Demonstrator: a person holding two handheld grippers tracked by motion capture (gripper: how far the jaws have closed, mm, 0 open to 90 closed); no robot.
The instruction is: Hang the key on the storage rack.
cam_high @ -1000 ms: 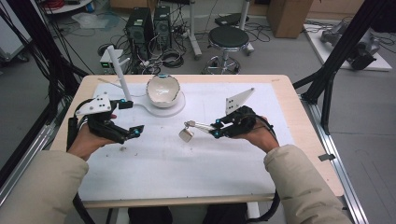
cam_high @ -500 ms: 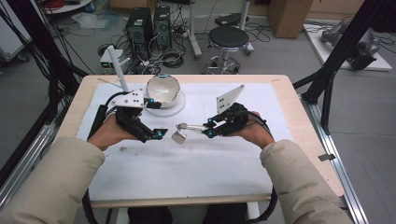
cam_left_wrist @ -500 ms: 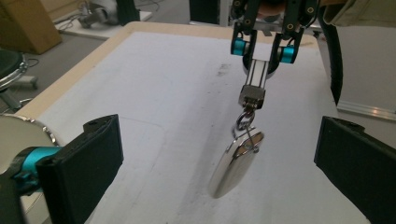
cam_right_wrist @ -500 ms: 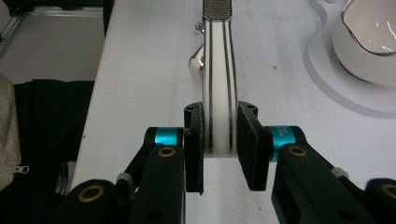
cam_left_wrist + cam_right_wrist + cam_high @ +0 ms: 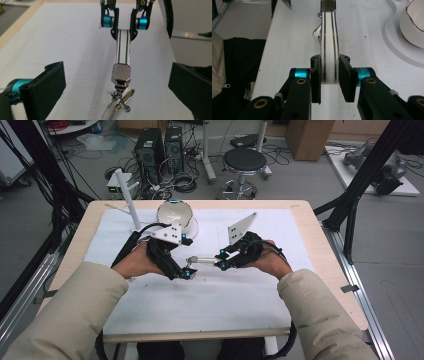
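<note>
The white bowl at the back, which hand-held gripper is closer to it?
Left. The left hand-held gripper sits just in front of the white bowl; the right hand-held gripper, clamped on the shiny tool, is farther off to the side.

Two tools, one bowl, one handle

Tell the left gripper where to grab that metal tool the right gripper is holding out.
Grip the textured octagonal head of the metal tool, coming straight on from its free end. The right gripper already clamps the striped handle, and the head sits centred between the left gripper's open jaws.

White bowl, stool beyond table
</note>
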